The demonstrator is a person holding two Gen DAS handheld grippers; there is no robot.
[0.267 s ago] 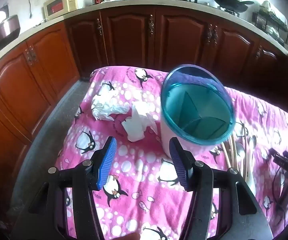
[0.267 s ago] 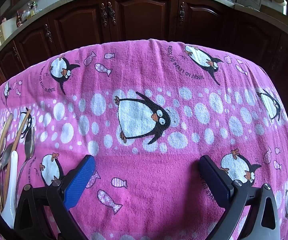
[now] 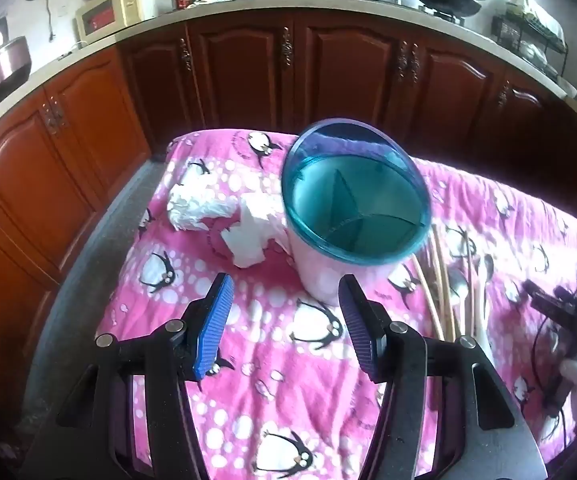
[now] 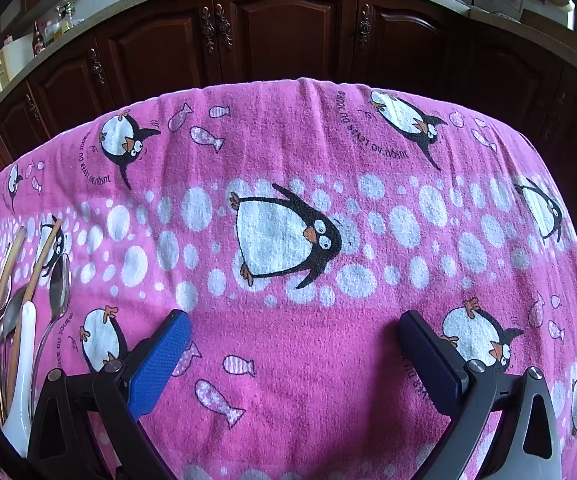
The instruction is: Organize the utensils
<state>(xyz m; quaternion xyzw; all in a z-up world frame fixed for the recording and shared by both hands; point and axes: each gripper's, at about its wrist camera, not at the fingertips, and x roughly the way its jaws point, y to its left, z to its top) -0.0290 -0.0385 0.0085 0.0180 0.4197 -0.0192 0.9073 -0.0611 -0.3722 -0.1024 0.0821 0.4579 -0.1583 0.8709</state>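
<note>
Hovering both grippers over the pink penguin-print towel (image 4: 328, 152) now, nothing held. We are keeping the left gripper (image 3: 284, 320) with its blue ribbed pads spread apart, only towel between them; the right gripper (image 4: 294, 352) is spread as wide as it goes, also over bare towel.

We are seeing the white round utensil holder with a teal translucent rim and inner dividers (image 3: 354, 208) standing upright just ahead of the left gripper's right finger, empty as far as we can tell. Crumpled white tissue (image 3: 224, 220) is lying ahead of the left finger, touching the holder's side.

The utensils are lying in a loose pile: long thin wooden chopsticks (image 4: 2, 280), shiny metal spoons (image 4: 58, 284) and a white ceramic soup spoon (image 4: 24, 360), all well out to the left of the right gripper's left finger, beside the holder's base.

Handling guess: chopsticks are looking light, stiff and thin, likely rolling on the soft towel, so we are taking them mid-length across the shaft. Metal spoons are looking slick and flat; the handle's middle is the safer hold, pressing slightly into the pile of the towel. The ceramic spoon is looking heavier and chippable; we are taking it at the handle, gently. The overlap means one item at a time.
</note>
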